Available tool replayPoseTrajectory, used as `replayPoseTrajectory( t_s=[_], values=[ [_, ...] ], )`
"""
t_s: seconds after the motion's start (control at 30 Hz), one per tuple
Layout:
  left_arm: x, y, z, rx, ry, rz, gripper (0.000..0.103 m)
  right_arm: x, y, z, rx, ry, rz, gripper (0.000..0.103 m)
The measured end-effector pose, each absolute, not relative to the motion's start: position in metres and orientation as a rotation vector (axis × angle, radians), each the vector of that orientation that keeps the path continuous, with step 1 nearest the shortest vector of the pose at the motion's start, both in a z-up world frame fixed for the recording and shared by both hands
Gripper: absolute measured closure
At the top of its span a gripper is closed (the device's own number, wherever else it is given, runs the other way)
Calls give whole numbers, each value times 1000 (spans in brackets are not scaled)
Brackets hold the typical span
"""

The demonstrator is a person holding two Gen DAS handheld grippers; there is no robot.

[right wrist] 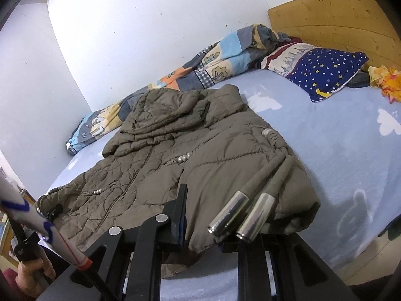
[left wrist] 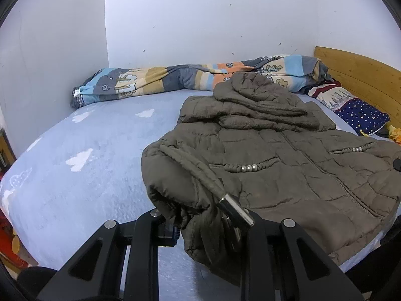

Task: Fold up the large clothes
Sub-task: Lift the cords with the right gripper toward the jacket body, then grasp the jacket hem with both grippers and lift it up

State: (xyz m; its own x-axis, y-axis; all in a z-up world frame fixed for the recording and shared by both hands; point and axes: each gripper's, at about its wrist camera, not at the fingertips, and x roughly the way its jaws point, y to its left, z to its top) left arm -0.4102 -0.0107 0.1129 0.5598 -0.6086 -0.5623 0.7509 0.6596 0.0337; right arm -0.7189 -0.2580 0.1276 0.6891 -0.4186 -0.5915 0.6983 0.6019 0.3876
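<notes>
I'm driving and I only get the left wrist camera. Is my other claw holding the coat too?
Observer: Yes. The right claw is shut on the near edge of the brown coat.
Operator: Are there strings on that side, like the one by my claw?
Observer: Two cords, each with a shiny metal tip, lie side by side across that claw.
Operator: Can you see a hand anywhere?
Observer: Yes, a hand shows at the lower left of the right wrist view, wrapped around a black handle.
</notes>
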Motion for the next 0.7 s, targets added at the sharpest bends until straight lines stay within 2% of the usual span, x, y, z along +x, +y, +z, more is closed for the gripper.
replayPoseTrajectory(
  t_s=[0.7],
  values=[
    [-395, -23, 144, 223, 509, -836, 81, -713, -272, 163, 616, 428, -653, 84]
  ],
)
